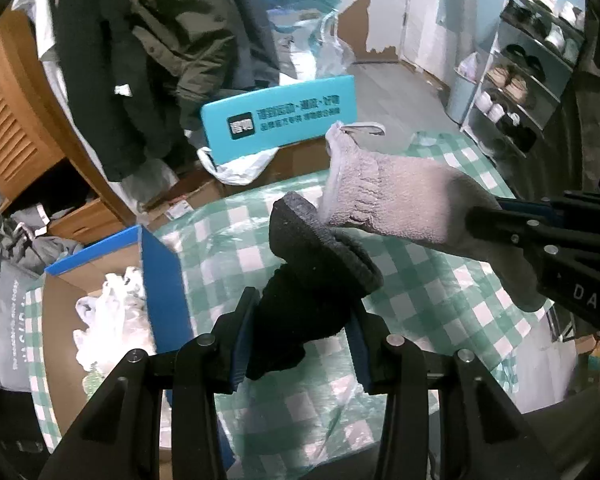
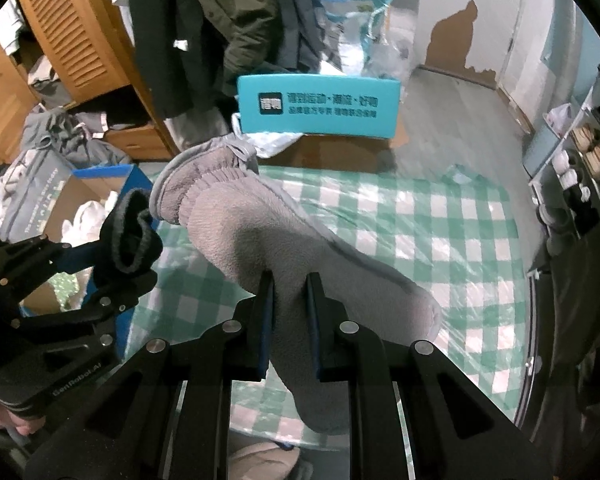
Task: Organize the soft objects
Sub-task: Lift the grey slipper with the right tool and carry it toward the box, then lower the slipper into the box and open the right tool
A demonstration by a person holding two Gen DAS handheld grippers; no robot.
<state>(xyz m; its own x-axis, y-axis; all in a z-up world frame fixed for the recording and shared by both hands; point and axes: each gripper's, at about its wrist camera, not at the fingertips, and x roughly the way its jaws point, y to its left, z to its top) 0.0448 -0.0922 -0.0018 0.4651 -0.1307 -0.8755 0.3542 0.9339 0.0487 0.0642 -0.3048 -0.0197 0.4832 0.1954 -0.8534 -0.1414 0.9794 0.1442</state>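
Two soft things hang above the green-checked table (image 2: 460, 216): one grey fleece mitten (image 2: 260, 240) and one black knit glove (image 1: 300, 300). The right gripper (image 2: 288, 320) is nearly closed, pinching the mitten; the left gripper (image 1: 300, 344) stands partly open, clamped on the glove. Beside the table sit two cardboard boxes (image 1: 100, 272), one holding white plastic bags (image 1: 112, 312).

Table (image 2: 440, 232): we record a green-and-white checked cloth (image 1: 432, 280) under clear plastic film; a blue-edged cardboard box (image 1: 164, 276) stands at its left edge.
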